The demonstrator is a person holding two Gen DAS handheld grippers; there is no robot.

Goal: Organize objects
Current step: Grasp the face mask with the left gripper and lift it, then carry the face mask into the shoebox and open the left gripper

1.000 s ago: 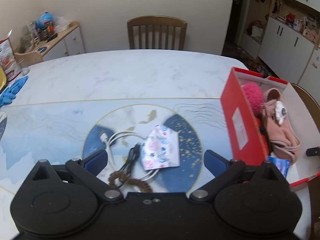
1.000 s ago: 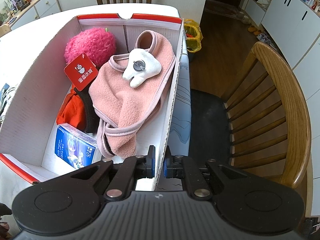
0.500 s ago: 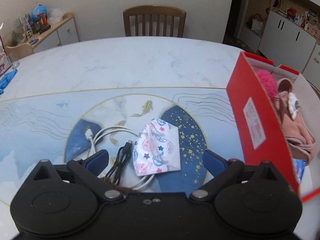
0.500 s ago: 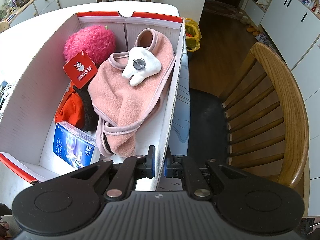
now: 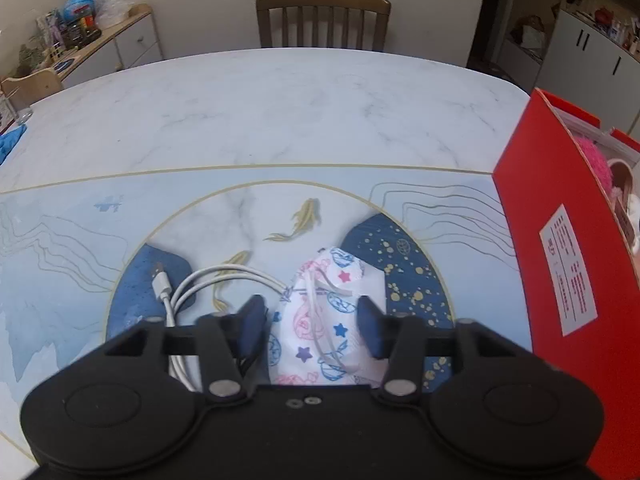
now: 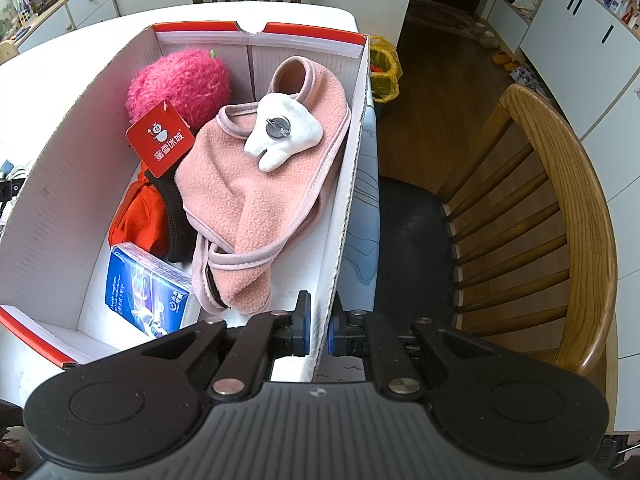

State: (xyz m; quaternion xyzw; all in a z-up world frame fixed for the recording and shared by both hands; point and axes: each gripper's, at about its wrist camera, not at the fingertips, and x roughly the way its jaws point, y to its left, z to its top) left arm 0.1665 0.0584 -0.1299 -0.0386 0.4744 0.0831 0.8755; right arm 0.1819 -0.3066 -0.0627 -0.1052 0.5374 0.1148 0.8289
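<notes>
One patterned face mask (image 5: 326, 320) lies on the table (image 5: 280, 112) between the left gripper (image 5: 312, 320) jaws, which have just been closing — pads at its edges, full contact can't be told. One white cable (image 5: 188, 292) just left of it. Right gripper (image 6: 318, 328) pinches the near-right wall of the one red box (image 6: 344, 208) w/ five items inside: pink plush (image 6: 180, 84), pink fleece (image 6: 260, 184), white tooth toy (image 6: 286, 132), red cloth (image 6: 140, 216), blue pack (image 6: 144, 288).
</notes>
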